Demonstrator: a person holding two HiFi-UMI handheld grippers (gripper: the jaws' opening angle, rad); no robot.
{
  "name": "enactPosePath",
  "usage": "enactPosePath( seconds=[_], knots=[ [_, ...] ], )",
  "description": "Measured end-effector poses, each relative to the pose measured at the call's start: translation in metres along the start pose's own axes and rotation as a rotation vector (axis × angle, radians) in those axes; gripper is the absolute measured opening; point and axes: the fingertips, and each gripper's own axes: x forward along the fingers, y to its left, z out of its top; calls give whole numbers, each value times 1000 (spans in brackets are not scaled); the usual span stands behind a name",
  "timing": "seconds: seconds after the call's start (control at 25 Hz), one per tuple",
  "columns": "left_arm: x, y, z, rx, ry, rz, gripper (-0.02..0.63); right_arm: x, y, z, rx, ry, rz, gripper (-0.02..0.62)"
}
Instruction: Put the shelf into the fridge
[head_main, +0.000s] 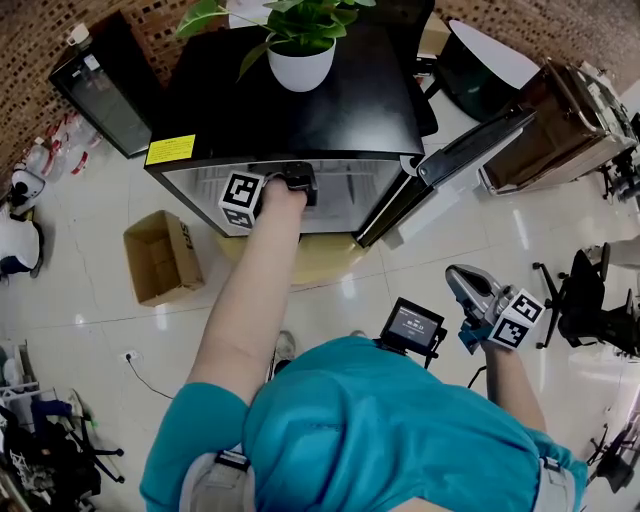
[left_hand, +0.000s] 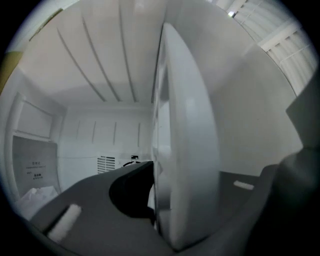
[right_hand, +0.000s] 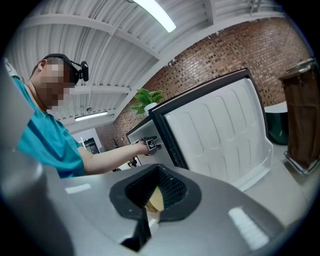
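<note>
White shelf (left_hand: 185, 150), clamped in the left gripper (head_main: 288, 183) inside the fridge (head_main: 350, 110), probably next needs seating level between its walls; right gripper (head_main: 460, 280) closed, empty.

Head view was bright and even, bit of glare on the floor (head_main: 420, 265). Gripper views were fisheye-warped with black corners; ceiling tube light (right_hand: 156, 15) blew out overhead.

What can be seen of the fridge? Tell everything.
The fridge is a small black cabinet, lined in ribbed white plastic. Its door stands open at the right. A yellow label sits on its top front corner, a potted plant on top. The left gripper reaches inside with the shelf.
</note>
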Motion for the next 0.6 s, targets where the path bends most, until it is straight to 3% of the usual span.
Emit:
enactPosePath(
  seconds=[0.36,0.6],
  knots=[
    [-1,1,1,5,-11,-11,83,-4,-6,12,2,-9,-9,2],
    [-3,-1,-2,-17,95,-33,101,0,13,21,-17,-7,2,2]
  ],
)
